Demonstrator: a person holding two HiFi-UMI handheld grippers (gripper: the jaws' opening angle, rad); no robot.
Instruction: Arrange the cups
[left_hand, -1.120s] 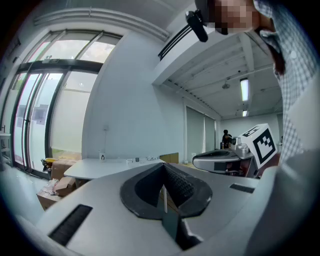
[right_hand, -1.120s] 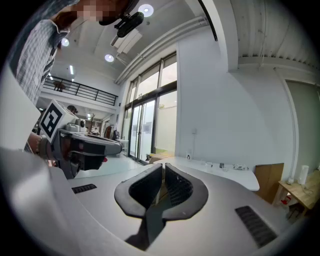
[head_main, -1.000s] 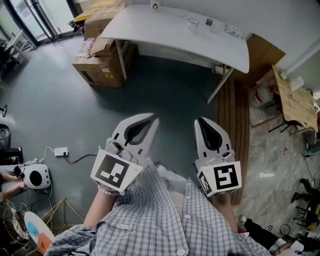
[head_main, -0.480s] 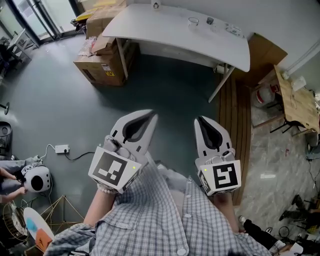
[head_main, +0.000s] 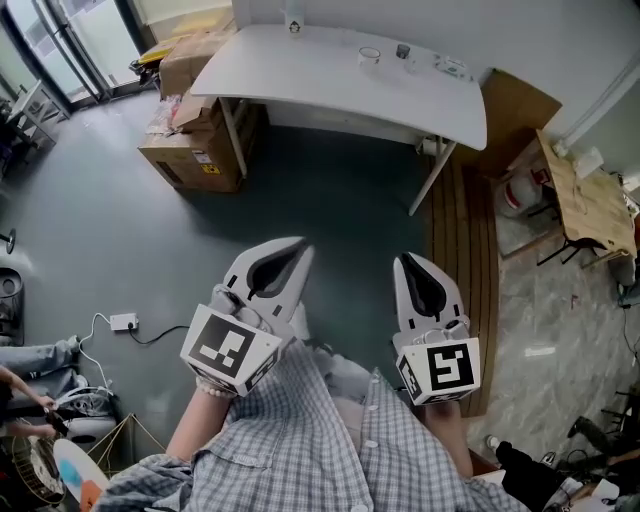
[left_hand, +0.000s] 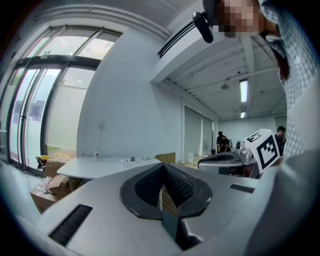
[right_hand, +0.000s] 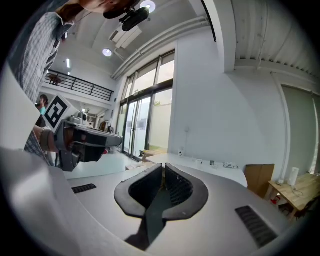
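Note:
A white table (head_main: 330, 70) stands across the room, with small cups (head_main: 369, 54) near its far edge; the same cups (right_hand: 211, 163) show tiny in the right gripper view and the table (left_hand: 95, 167) in the left gripper view. My left gripper (head_main: 300, 247) and right gripper (head_main: 402, 262) are held side by side in front of my body, well short of the table. Both are shut with nothing between their jaws.
Cardboard boxes (head_main: 195, 150) sit under the table's left end. A wooden panel (head_main: 462, 230) lies along the floor to the right, and a wooden side table (head_main: 585, 205) stands beyond it. A power strip (head_main: 122, 322) with cable lies on the floor at left.
The view has shifted; the table now sits slightly lower-left in the head view. Both grippers stay shut and keep their places before my body.

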